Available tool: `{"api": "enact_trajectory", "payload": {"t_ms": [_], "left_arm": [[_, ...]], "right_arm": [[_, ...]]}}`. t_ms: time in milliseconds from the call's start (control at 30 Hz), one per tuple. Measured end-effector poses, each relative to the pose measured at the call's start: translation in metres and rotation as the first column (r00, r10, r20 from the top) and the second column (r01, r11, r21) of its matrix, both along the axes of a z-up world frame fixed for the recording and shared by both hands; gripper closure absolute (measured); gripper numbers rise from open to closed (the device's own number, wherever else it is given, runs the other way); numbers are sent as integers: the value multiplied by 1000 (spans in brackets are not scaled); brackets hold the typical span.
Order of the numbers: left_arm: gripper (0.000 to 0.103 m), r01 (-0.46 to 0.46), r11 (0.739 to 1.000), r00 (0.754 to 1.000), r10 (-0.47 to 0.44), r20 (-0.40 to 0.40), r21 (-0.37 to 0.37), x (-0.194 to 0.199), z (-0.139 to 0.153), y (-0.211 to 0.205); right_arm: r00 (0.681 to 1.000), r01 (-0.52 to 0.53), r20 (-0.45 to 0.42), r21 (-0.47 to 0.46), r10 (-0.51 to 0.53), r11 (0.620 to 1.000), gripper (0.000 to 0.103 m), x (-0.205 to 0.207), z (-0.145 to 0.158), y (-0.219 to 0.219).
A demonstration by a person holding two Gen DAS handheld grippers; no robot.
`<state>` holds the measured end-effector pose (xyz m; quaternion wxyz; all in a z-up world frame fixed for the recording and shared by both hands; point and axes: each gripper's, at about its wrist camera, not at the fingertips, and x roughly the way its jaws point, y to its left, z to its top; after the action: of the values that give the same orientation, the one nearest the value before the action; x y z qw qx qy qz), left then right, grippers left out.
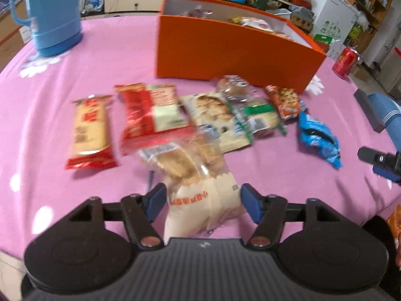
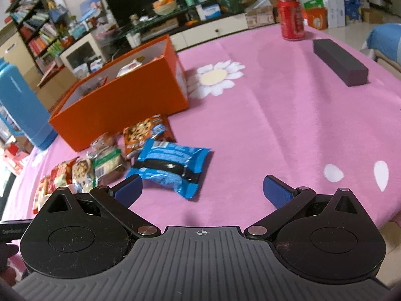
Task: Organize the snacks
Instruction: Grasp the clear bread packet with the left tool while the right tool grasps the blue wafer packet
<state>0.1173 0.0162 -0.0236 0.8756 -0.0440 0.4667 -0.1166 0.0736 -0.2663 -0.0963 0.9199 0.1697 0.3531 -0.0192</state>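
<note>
Left gripper point(image 1: 203, 202): jaws part-open around the near end of a clear pastry packet point(image 1: 198, 188); a gap shows at each pad, so the packet sits between them and is not clamped. It is judged to be the next piece to go.
Pastry packet: lies on the pink cloth nearest the counter's near edge, in front of the snack row, its far end resting over the red packet; being foremost, it is the easiest to reach.
Right gripper point(image 2: 202, 190): jaws wide, nothing between them, hanging above bare cloth just beside the blue cookie packet point(image 2: 169, 170); likely waiting its turn.
Snack row: rice-cracker packet point(image 1: 90, 131), red packet point(image 1: 150, 111), cookie packet point(image 1: 213, 115), green-banded packet point(image 1: 253, 110) and orange cookie packet point(image 1: 284, 101) lie flat mid-counter, some overlapping, just in front of the box.
Orange box point(image 1: 225, 50): open-topped, towards the far edge; a few packets already lie inside, so it is judged to be the destination.
Bystanders: blue thermos jug point(image 1: 52, 12) at the far left corner; red drink can point(image 2: 290, 18) and dark oblong block point(image 2: 340, 61) far right, well apart from the snacks.
Progress: early to middle; most packets are not yet boxed.
</note>
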Motion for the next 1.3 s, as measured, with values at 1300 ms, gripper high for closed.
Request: {"api": "enact_trajectory", "payload": {"t_ms": [1300], "left_arm": [[23, -23, 999, 998, 21, 68, 40, -2, 4, -16]], "right_arm": [[959, -279, -75, -60, 274, 958, 11, 85, -13, 48]]}}
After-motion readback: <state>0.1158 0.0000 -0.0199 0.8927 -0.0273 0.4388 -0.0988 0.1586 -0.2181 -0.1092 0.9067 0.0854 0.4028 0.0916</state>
